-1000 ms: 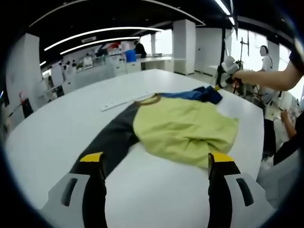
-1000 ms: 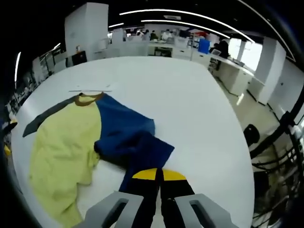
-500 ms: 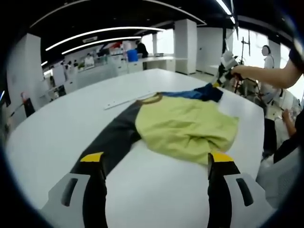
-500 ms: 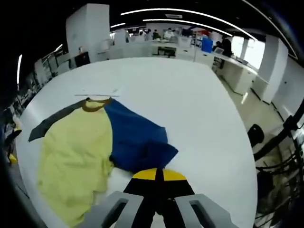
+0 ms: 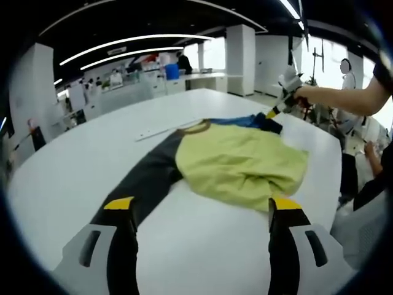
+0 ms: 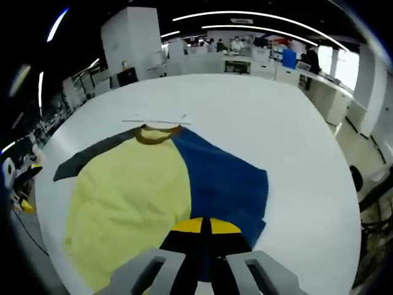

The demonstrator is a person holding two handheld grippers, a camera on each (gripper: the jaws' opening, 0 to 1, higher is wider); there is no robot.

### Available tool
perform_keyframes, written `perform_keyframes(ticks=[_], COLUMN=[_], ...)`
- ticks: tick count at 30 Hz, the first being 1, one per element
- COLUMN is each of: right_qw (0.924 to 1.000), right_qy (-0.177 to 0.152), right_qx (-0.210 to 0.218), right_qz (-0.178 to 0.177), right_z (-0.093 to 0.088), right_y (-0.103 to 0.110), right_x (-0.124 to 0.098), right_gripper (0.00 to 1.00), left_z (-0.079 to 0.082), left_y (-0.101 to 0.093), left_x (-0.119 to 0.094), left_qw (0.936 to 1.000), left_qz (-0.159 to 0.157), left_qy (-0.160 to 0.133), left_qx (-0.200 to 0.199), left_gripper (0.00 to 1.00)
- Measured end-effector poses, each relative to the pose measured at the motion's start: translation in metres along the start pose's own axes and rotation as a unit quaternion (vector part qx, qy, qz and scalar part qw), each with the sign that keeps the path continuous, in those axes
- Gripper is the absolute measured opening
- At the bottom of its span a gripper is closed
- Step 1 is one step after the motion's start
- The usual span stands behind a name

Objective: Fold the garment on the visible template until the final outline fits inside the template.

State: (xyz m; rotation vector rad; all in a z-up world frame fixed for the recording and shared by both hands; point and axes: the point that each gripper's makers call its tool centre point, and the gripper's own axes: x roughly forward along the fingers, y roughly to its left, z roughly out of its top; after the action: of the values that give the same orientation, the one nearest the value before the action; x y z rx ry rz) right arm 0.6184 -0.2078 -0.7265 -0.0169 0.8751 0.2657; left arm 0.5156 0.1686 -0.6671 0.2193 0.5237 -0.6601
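The blue sleeve [image 6: 224, 184] has spread out, pinched in the right gripper [image 6: 206, 226]; left gripper [image 5: 202, 209] jaws wide.

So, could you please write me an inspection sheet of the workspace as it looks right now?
Surface: white table, bare beyond the garment.
Job's things: shirt lying flat, yellow body, blue sleeve spread out, dark sleeve stretched straight; no template outline that I can make out.
Clutter: thin white strip by the collar.
Grippers: left tongs open, holding nothing, short of the shirt; right tongs shut on the blue sleeve's edge.
Cables: nothing seen on the table.
Surroundings: open office, desks, pillars, people in the background.
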Motion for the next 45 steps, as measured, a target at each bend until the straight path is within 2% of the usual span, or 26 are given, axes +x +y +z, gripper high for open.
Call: perform_keyframes(ticks=[11,15,22,24,27,30,34,39,45], right_qw=[0.9998,0.9996,0.9995,0.9990,0.9982,0.9982,0.9988,0.9987,0.9996], right_qy=[0.016,0.018,0.016,0.009,-0.006,-0.009,-0.007,0.004,0.001], right_qx=[-0.004,-0.014,-0.006,-0.019,-0.051,-0.050,-0.038,-0.047,0.000], right_qz=[0.012,0.015,0.028,0.040,0.031,0.033,0.032,0.020,0.030], right_z=[-0.010,-0.011,-0.008,-0.005,0.004,0.005,0.003,-0.007,-0.017], right_y=[0.012,0.013,0.014,0.018,0.015,0.012,0.004,-0.010,-0.016], right_x=[0.019,0.021,0.020,0.017,0.009,0.003,-0.003,-0.007,-0.008], right_gripper=[0.00,0.00,0.00,0.07,0.19,0.28,0.34,0.41,0.45], left_z=[-0.006,-0.005,-0.003,-0.002,-0.002,-0.001,-0.003,-0.001,0.006], left_y=[0.003,0.002,0.003,0.004,0.004,0.002,-0.003,-0.007,-0.011], left_x=[-0.004,-0.003,-0.001,-0.001,-0.002,-0.001,0.000,0.001,0.001], left_qw=[0.9999,0.9999,0.9999,0.9999,0.9999,0.9999,1.0000,0.9999,0.9995], left_qz=[0.008,0.006,0.006,0.006,0.006,0.004,0.000,-0.009,-0.018], left_qy=[0.001,-0.004,-0.011,-0.011,-0.010,-0.010,-0.006,-0.008,-0.023], left_qx=[-0.009,-0.007,-0.010,-0.009,-0.006,-0.006,-0.007,-0.004,-0.011], left_gripper=[0.85,0.85,0.85,0.86,0.87,0.87,0.89,0.91,0.94])
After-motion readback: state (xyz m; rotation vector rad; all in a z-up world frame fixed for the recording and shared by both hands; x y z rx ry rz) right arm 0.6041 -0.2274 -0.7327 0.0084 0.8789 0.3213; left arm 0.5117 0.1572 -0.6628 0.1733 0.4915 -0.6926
